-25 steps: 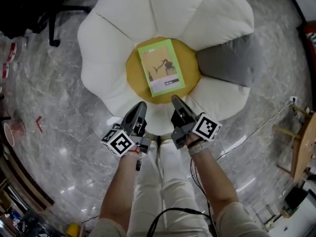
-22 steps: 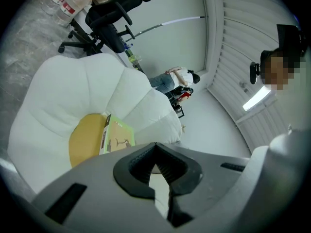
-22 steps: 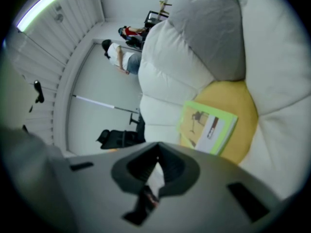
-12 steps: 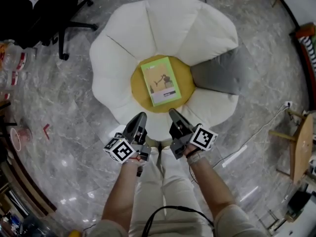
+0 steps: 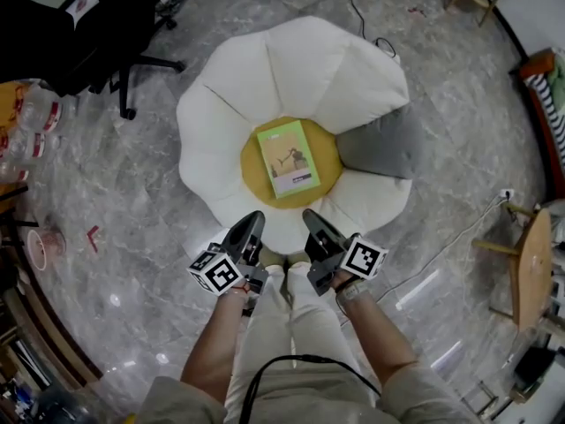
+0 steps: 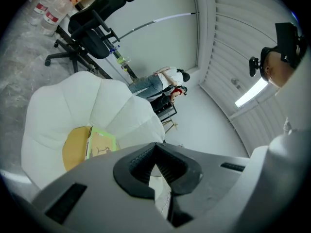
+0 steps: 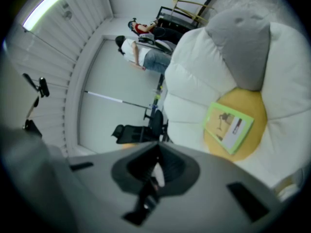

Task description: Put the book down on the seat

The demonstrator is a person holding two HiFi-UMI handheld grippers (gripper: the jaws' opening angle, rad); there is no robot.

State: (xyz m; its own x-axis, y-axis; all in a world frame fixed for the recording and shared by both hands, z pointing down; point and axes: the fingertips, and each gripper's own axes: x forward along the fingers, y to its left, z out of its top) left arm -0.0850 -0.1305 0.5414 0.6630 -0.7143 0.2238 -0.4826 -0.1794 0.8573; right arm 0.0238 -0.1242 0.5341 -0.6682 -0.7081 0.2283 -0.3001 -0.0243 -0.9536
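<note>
— While I watched, where was the green book (image 5: 288, 158)?
— Flat on the flower seat (image 5: 265, 69), its yellow middle, frame centre. Left gripper (image 5: 254, 219) and right gripper (image 5: 310, 216) were clenched empty, lower centre.

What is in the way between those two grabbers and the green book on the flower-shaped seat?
Nothing visible. The book lies flat on the yellow middle of the seat. The left gripper and right gripper hang apart from it, both shut and empty, with only bare seat in between.
</note>
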